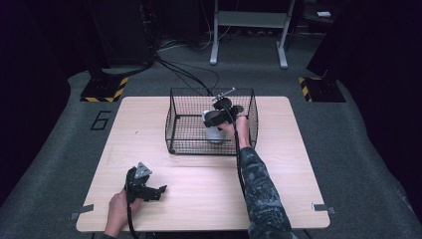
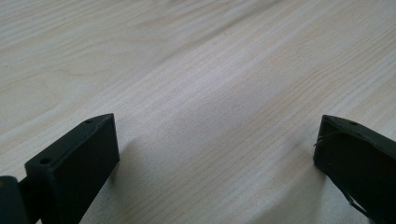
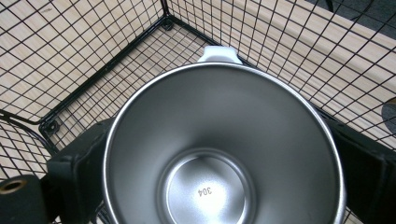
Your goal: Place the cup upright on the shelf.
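We have the cup (image 3: 224,149) clamped in our right tool (image 1: 219,119) inside the basket (image 1: 174,124) at 12 o'clock; releasing remains, we judge. Left tool (image 1: 149,191) rests spread, empty.

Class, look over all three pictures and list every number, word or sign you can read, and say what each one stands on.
"304": stamped on the inside bottom of the steel cup, seen upside down in the right gripper view.
"6": a large dark figure on the grey floor, left of the table in the high view.
Yellow and black hazard stripes mark the stand bases on the floor; they carry no words.
No other text is readable.
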Tool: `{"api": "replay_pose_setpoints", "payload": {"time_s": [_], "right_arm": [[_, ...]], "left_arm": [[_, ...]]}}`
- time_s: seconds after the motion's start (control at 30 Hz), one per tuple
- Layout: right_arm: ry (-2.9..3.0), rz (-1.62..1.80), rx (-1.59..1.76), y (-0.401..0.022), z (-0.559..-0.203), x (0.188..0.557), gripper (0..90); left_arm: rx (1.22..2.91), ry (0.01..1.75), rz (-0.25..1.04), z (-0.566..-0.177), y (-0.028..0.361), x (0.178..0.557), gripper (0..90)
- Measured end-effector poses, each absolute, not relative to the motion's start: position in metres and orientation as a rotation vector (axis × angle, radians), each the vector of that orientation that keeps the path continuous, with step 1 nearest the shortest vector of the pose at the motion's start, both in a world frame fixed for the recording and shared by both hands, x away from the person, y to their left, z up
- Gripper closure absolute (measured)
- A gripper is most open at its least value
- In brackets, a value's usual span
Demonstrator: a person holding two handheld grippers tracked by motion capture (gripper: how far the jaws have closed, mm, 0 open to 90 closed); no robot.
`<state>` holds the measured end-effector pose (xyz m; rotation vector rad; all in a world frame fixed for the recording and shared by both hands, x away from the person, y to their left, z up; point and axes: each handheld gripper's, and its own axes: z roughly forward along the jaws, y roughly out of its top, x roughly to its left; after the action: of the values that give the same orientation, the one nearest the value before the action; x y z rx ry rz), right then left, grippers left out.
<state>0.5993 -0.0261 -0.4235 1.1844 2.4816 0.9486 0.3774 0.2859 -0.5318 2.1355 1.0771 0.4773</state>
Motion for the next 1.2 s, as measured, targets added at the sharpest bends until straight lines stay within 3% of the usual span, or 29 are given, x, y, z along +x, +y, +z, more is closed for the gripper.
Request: {"api": "replay_pose_setpoints", "payload": {"time_s": [1.0, 1.2], "right_arm": [[2.492, 0.924, 1.233, -0.031, -0.428, 0.586, 4.6], [2.475, 0.962, 1.216, -0.033, -0.421, 0.581, 0.0]], "left_arm": [[2.137, 1.076, 0.479, -0.532, 0.286, 0.378, 0.1], [2.137, 1.076, 0.48, -0.532, 0.286, 0.378, 0.1]]}}
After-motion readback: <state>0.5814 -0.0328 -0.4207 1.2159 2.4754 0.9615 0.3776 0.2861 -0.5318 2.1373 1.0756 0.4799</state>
